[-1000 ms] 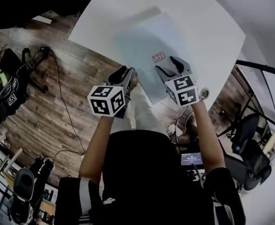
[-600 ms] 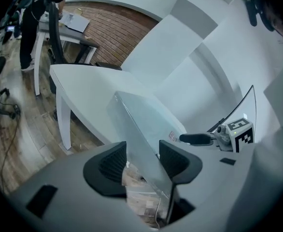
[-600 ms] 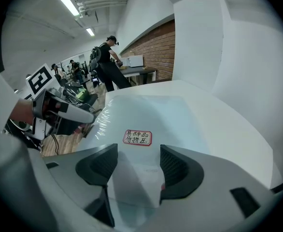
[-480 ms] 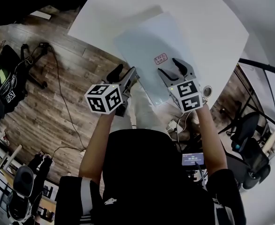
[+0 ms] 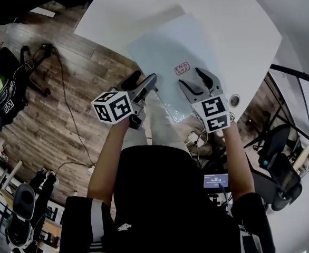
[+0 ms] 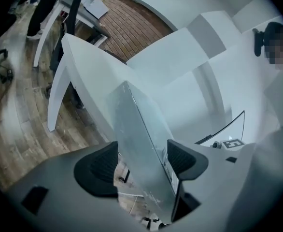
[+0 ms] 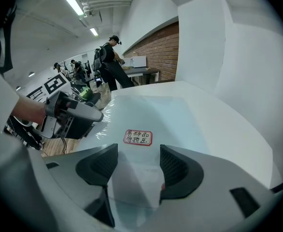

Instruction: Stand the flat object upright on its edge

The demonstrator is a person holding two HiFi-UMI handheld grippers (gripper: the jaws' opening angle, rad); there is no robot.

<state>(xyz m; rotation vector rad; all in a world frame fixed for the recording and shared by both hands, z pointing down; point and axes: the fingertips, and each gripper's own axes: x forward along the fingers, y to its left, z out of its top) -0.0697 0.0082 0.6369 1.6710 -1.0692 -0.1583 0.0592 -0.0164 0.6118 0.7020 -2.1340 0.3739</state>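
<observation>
Wrapped pane [image 5: 167, 49] sits inside the left gripper [image 5: 144, 77], jaws just spread wide; right gripper [image 5: 191, 77] also apart: clamp squarely before tilting.

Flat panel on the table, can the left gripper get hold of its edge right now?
Probably yes: the left gripper has just been opening its fingers, and the flat panel has its edge standing between them, with nothing else in the way.
</observation>
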